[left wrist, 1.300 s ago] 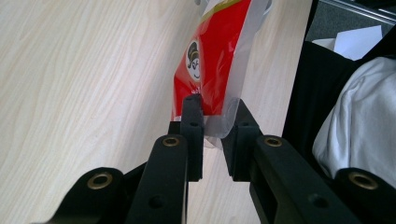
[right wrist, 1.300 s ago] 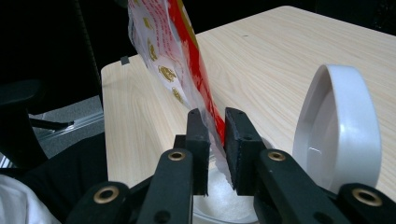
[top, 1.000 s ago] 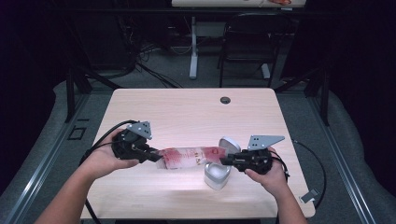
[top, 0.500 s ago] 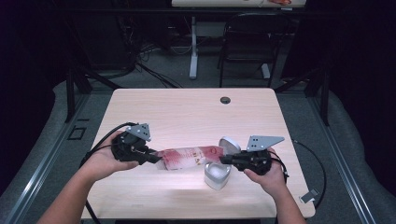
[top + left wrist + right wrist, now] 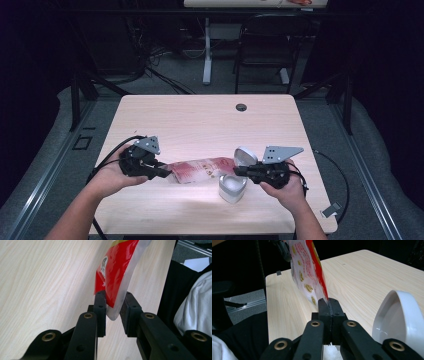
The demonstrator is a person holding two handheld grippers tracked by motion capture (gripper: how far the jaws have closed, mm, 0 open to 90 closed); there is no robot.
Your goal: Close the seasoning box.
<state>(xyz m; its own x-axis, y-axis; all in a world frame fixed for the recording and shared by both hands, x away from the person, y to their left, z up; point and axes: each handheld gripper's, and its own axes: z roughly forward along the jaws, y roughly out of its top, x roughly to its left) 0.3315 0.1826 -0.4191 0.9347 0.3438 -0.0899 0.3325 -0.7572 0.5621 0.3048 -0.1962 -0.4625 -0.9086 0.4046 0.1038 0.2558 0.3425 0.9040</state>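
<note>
Packet: a red and white printed packet is stretched between the two grippers above the table, toward 6 o'clock of the tabletop in the high view.
Left gripper: the left gripper has just been opening its jaws; the packet's clear sealed edge sits between the pads with a gap on the right pad's side, touching or just beside the left pad, so no firm clamp shows.
Right gripper: the right gripper has its jaws pressed together on the packet's other end.
White box: a small white hinged box stands open at 6 o'clock of the packet's right end, lid up.
Hard to make out: the packet's print is too blurred to read; the box lid is cut off by the frame edge in the right gripper view; the box's inside is not discernible.
</note>
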